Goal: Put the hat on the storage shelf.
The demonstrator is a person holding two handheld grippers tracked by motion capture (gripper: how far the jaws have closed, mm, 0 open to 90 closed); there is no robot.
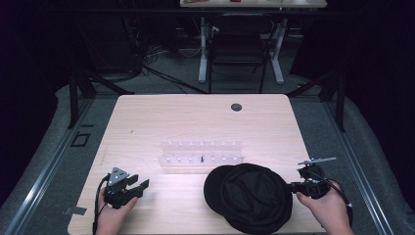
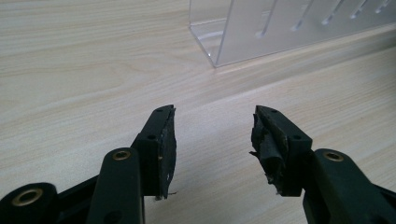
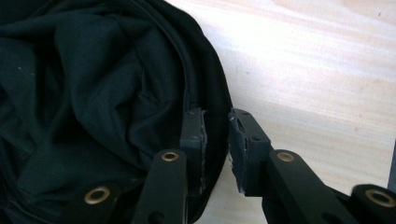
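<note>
- The right gripper [image 3: 216, 140] has its jaws set on either side of the edge of the black cap [image 3: 93, 93]; one jaw lies inside the cap on the lining, the other outside over the table [image 3: 327, 70]
- A narrow gap shows between the pads, with the cap's rim in it; whether the pads truly press the fabric is hard to tell, so a grip cannot be confirmed
- In the high view the right gripper [image 1: 295, 186] sits at the cap's [image 1: 249, 196] right edge, its jaws hidden against the black fabric, with the right hand [image 1: 327, 209] behind it, cut off by the lower edge
- The cap lies just in front of the person, its lower rim close to the near table edge
- The left gripper [image 2: 212, 140] stands wide open with nothing between its worn pads, just bare wood
- Ahead of it and to the right is the clear acrylic rack [image 2: 280, 28], cut off at the top
- From above the left gripper [image 1: 138, 185] rests well left of the cap, and the rack [image 1: 201, 155] lies beyond both
</note>
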